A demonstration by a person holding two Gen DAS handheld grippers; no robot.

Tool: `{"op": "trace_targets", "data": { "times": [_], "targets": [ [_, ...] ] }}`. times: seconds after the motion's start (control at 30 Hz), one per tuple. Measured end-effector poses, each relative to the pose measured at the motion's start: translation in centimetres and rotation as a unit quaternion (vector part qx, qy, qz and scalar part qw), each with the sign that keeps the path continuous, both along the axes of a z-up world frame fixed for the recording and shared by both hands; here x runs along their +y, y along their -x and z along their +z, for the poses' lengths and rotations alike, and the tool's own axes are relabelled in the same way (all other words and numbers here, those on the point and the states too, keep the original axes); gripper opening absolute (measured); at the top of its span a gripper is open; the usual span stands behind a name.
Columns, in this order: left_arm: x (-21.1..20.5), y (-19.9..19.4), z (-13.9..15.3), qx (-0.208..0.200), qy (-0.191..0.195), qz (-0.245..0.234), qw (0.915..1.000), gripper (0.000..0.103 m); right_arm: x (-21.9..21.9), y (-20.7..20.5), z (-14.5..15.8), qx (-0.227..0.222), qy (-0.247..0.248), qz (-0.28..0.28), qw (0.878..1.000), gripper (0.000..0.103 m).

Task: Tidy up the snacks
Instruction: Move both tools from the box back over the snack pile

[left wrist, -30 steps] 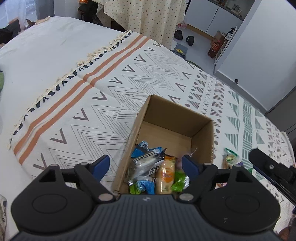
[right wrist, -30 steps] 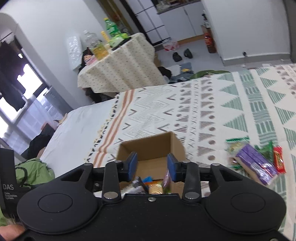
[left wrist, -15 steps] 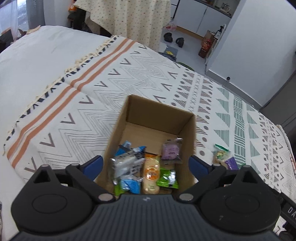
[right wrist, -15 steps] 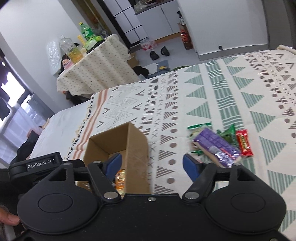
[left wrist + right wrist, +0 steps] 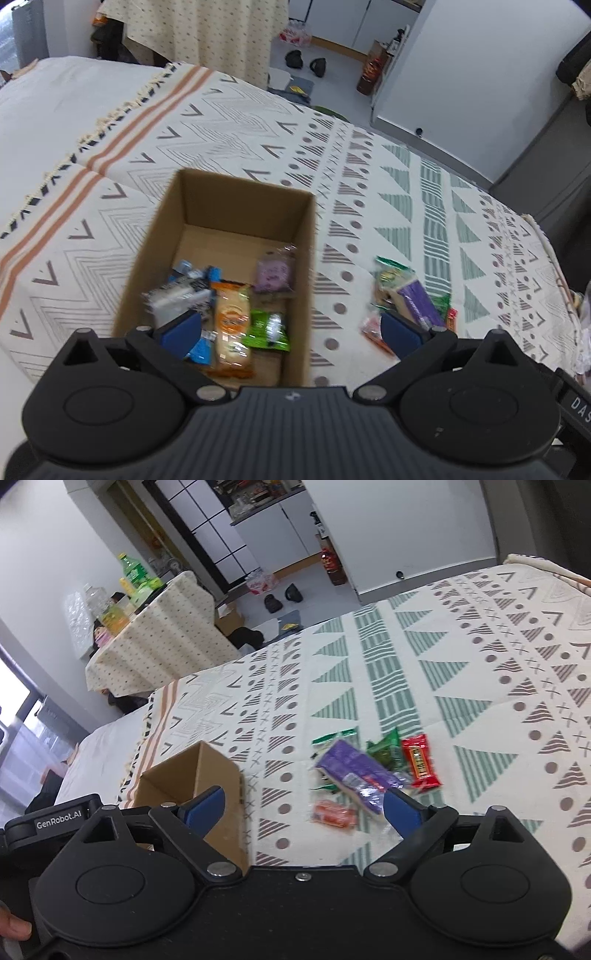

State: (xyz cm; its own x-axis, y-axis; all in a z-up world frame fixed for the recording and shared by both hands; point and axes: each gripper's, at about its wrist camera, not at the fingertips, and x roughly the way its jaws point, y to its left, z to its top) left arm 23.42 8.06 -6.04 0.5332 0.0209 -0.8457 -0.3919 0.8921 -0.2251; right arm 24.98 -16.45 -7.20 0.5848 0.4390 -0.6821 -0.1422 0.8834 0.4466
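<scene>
An open cardboard box [image 5: 236, 192] [image 5: 218, 771] stands on the patterned blanket and holds several snack packets, among them an orange one [image 5: 232, 325], a green one [image 5: 269, 330] and a purple one [image 5: 275, 275]. My left gripper [image 5: 290, 332] hovers open over the box's near right corner, empty. To the right of the box lies a loose pile: a purple packet [image 5: 356, 771] [image 5: 419, 302], a red bar [image 5: 420, 762], green packets [image 5: 386, 747] and an orange-red packet [image 5: 334, 814]. My right gripper [image 5: 303, 808] is open and empty above the blanket, just short of the pile.
The patterned blanket [image 5: 480, 672] covers a white bed [image 5: 55, 107]. Beyond it stand a table with a dotted cloth [image 5: 162, 638] carrying bottles, shoes on the floor [image 5: 280, 598] and white cabinets [image 5: 388, 528]. A hand [image 5: 13, 928] shows at the lower left edge.
The right gripper has opened wide and swung right, from over the box toward the loose pile. The left gripper has shifted right, and a purple packet now lies in the box.
</scene>
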Motion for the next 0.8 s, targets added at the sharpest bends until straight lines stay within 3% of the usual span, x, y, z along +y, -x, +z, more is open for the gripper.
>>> {"op": "trace_targets", "data": {
  "times": [0.57, 0.8],
  "targets": [
    [-6.0, -2.9, -0.1, -0.001, 0.019, -0.053, 0.9984, 0.103, -5.6, -1.5, -1.7, 0.007, -0.013, -0.047, 0.999, 0.093],
    [-7.8, -4.4, -0.1, -0.016, 0.013, -0.055, 0.9983, 0.102, -6.5, -2.5, -2.9, 0.021, -0.009, -0.045, 0.999, 0.084]
  ]
}}
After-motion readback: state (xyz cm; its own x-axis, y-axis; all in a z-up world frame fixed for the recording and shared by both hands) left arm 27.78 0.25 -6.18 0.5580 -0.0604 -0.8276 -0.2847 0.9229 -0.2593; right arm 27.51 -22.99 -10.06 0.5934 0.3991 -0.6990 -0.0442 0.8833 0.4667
